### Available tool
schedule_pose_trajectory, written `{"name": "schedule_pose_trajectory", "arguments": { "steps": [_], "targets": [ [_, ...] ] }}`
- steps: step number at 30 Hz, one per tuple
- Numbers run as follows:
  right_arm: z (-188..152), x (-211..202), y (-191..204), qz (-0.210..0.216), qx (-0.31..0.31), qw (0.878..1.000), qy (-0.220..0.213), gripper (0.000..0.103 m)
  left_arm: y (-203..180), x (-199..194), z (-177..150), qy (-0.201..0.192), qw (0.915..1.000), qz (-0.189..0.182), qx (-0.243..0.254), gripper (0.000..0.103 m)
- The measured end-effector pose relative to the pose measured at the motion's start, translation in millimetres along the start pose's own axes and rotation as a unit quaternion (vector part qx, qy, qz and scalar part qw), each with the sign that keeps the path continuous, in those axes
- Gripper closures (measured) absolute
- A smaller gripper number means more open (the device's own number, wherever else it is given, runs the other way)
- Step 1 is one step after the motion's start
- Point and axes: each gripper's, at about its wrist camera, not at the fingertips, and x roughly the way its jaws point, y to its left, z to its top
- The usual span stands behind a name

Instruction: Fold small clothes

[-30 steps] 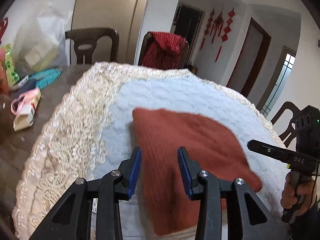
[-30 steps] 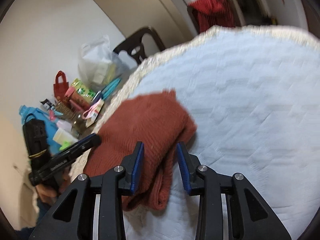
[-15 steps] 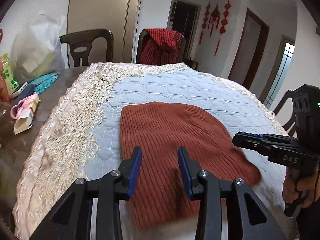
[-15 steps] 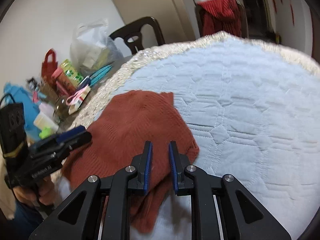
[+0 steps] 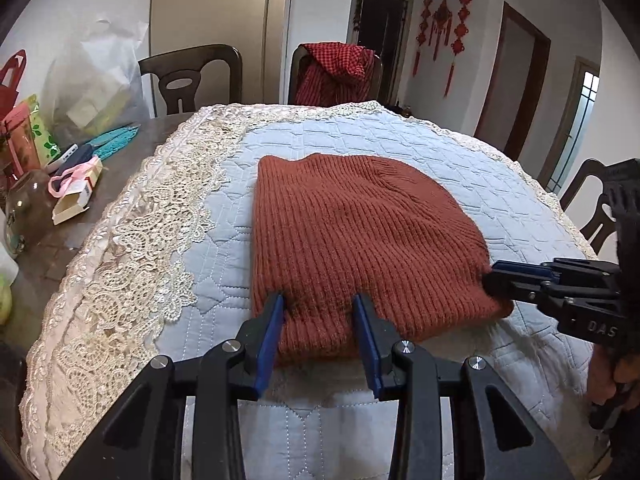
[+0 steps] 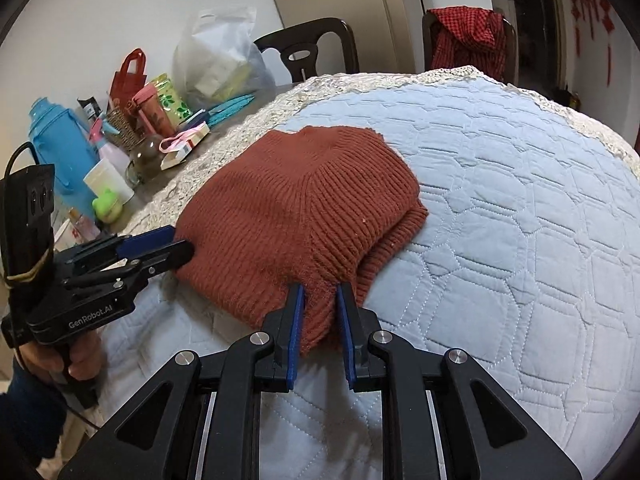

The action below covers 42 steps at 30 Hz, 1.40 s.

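right hand-held gripper (image 5: 496, 280) tips hide the sweater's (image 5: 360, 248) corner.

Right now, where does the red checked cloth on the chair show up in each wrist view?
Left wrist: the checked cloth hangs on a chair back at top centre, beyond the table's far edge.
Right wrist: the checked cloth is at top right, again beyond the far edge.
Shared landmark: the rust knit lying on the blue quilt.
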Motion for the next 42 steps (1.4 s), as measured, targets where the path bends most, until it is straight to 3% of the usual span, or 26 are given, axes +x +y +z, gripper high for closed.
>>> {"name": "schedule_pose_trajectory", "arguments": {
  "steps": [17, 30, 33, 37, 42],
  "targets": [
    [-18.6, -9.9, 4.1, -0.003, -0.005, 1.000, 0.005, 0.086, -9.1, -17.8, -16.6, 0.007, 0.9995, 0.028, -0.012, 0.060],
    [-21.0, -19.3, 6.2, -0.006, -0.001, 1.000, -0.007, 0.086, -13.4, -24.5, -19.0, 0.005, 0.9995, 0.027, -0.018, 0.060],
    [-27.3, -16.6, 7.2, -0.012, -0.003, 1.000, 0.008, 0.085, -12.6, -23.2, -23.5, 0.010, 0.9991, 0.035, -0.020, 0.053],
    [-37.5, -12.3, 8.6, -0.042, -0.014, 0.999, 0.025, 0.064, -9.9, -17.6, -33.5, 0.030, 0.9980, 0.052, -0.021, 0.048],
    [-44.2, -11.0, 10.5, -0.067, -0.027, 0.997, 0.031, 0.063, -6.7, -13.8, -43.4, 0.043, 0.9965, 0.069, -0.023, 0.043]
  ]
}}
